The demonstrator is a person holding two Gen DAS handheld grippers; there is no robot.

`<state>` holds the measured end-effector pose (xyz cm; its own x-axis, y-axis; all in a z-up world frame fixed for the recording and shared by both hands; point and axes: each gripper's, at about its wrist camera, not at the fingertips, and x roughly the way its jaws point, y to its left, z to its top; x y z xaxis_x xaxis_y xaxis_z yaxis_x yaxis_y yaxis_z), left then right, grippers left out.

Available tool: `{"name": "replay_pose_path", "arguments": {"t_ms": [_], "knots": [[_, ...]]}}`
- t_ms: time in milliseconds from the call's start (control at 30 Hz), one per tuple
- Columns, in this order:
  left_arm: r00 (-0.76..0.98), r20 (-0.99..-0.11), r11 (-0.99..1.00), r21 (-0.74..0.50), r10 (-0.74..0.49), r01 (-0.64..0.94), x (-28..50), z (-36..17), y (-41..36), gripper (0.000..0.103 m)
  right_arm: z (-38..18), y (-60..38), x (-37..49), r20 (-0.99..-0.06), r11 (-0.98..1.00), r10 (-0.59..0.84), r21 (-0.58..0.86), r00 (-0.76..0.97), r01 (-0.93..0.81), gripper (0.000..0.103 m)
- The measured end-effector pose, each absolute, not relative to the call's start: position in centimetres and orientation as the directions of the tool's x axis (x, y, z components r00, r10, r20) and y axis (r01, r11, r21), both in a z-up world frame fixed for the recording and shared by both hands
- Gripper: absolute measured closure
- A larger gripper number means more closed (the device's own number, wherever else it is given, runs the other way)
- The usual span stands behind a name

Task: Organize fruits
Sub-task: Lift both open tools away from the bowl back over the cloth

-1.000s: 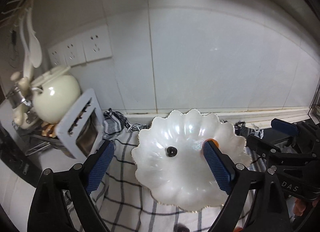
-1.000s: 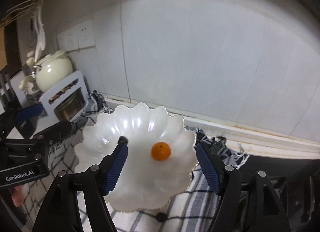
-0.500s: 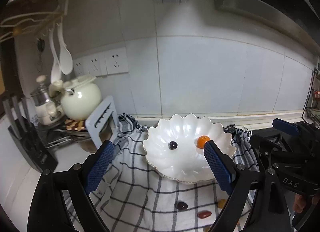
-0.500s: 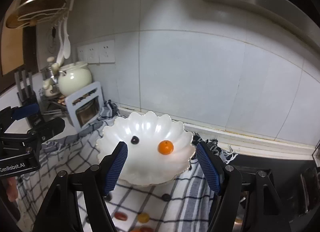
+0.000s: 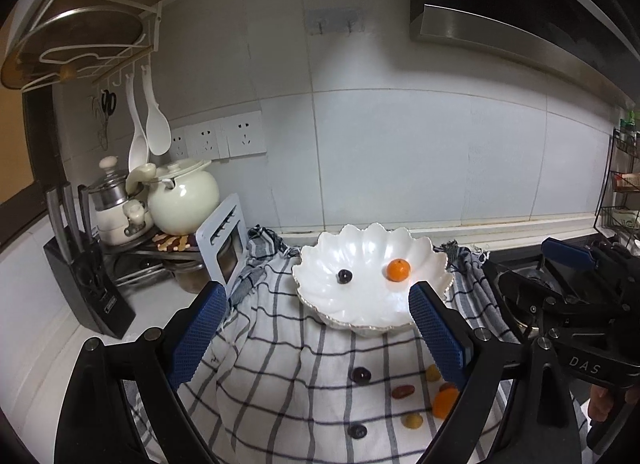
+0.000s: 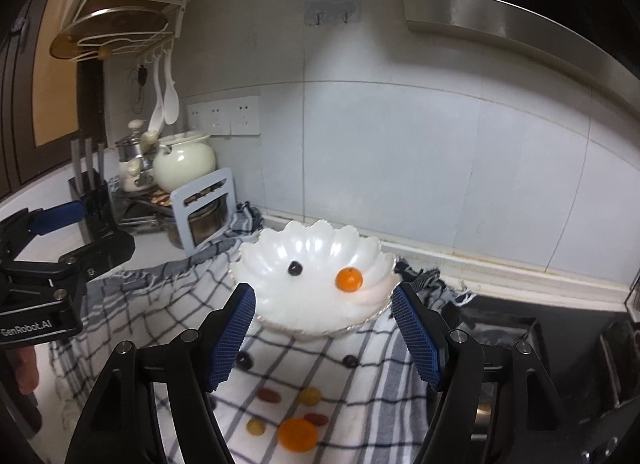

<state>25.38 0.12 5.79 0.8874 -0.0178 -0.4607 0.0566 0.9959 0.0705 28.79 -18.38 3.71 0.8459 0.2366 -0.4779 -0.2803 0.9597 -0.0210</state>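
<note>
Two fruits, an orange (image 5: 398, 270) and a dark cherry (image 5: 344, 276), lie apart in the white scalloped bowl (image 5: 432, 260) on the checked cloth (image 5: 280, 364). Both the left gripper (image 5: 316, 340) and the right gripper (image 6: 324, 338) have their fingers spread apart, empty.

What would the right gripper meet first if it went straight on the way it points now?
Probably the white scalloped bowl: its near rim sits between the open right gripper fingers, with nothing in the gap. Depth is unclear; it might touch the checked cloth first.
</note>
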Motion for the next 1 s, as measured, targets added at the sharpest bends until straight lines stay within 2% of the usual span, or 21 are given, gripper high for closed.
{"name": "replay_pose_path", "arguments": {"t_ms": [300, 600, 1000], "knots": [[0.875, -0.483, 0.994, 0.074, -0.032, 0.077, 23.4, 4.9, -0.1, 0.009, 2.6, -18.6, 26.7, -0.486, 0.96, 0.244, -0.002, 0.84, -0.28, 0.031], [0.833, -0.549, 0.994, 0.033, -0.073, 0.108, 22.7, 2.6, 0.0, 0.009, 1.3, -19.1, 24.9, -0.474, 0.971, 0.217, 0.012, 0.853, -0.24, 0.031], [0.784, -0.616, 0.992, 0.038, -0.073, 0.122, 22.1, -1.9, -0.1, 0.01, -2.6, -18.8, 24.5, -0.549, 0.973, 0.186, -0.014, 0.815, -0.231, 0.031]]}}
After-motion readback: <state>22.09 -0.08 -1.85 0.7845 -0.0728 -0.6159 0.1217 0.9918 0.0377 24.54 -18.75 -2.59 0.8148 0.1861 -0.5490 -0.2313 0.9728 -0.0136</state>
